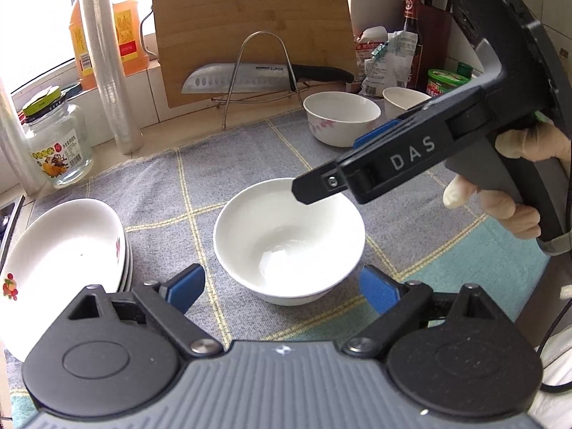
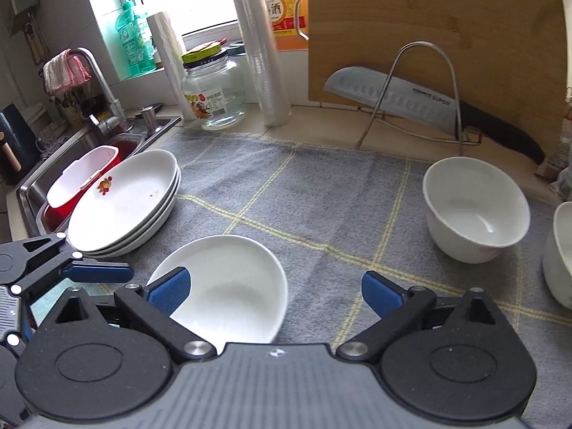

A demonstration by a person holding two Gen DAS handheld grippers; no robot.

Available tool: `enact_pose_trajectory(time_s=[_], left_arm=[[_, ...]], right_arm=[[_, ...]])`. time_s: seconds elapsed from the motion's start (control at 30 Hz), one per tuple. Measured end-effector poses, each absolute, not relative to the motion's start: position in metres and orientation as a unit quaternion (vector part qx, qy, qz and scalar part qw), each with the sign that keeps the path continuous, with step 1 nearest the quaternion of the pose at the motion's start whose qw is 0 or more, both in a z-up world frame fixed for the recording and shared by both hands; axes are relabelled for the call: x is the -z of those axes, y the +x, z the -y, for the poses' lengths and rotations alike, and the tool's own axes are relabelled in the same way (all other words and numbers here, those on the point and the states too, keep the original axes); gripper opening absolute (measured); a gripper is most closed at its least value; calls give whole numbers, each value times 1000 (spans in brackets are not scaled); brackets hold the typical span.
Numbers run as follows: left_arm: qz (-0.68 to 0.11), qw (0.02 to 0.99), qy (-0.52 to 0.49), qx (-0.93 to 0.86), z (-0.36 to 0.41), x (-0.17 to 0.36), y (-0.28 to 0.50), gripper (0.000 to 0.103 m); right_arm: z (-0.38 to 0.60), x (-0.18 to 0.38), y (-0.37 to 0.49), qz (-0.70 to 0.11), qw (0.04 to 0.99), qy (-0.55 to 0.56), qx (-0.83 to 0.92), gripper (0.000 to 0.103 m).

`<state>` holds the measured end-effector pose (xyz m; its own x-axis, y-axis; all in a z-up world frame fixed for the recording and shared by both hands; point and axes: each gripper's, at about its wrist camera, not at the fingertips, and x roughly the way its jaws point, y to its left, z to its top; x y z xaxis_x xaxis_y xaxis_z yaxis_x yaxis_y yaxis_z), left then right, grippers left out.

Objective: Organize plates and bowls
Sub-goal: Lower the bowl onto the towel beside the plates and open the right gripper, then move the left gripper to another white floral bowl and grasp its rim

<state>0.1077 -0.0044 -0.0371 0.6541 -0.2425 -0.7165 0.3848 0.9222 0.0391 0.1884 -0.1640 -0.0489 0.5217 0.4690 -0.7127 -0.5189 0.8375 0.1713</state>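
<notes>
The big grey cloth [image 2: 321, 186] with yellow lines covers the surface, and everything here is told from the plain white bowl [image 1: 289, 239] that sits upright near its middle.

Behind the bowl, far back, a wooden cutting board [image 1: 250, 28] leans on the wall, with a wire rack [image 1: 257, 71] and a long knife [image 1: 250, 77] in front of it.

To the left of the bowl, close by, is a stack of white plates [image 2: 125, 200] (the top one has a little fruit picture). The stack sits at the edge of the cloth, next to the sink [image 2: 46, 175].

Behind the bowl and to the right stands a flowered bowl [image 1: 341, 118], well apart from it. A second white bowl [image 1: 402, 100] stands just beside that one, farther right.

Far back on the left of the bowl is a glass jar [image 1: 57, 146] with a yellow lid.

The left tongs [image 1: 282, 287] are open wide, one blue pad on each side of the bowl's near rim, not pressing on it. They hold nothing.

The right tongs [image 2: 275, 291] are spread as wide as they go and are empty. The bowl lies under their left pad, and in the left camera one tip hangs over the bowl's far rim.
</notes>
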Motion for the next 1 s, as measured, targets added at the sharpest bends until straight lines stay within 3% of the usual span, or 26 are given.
enact_pose_trajectory(time_s=[0.23, 0.53, 1.0], left_arm=[[-394, 892, 105, 193, 21, 29, 116, 94], [-396, 889, 114, 202, 45, 22, 138, 94], [-407, 885, 119, 190, 88, 18, 214, 94]], right_arm=[[199, 44, 185, -362, 907, -66, -206, 103], [253, 63, 187, -375, 913, -74, -140, 103], [281, 85, 200, -377, 910, -85, -147, 103]])
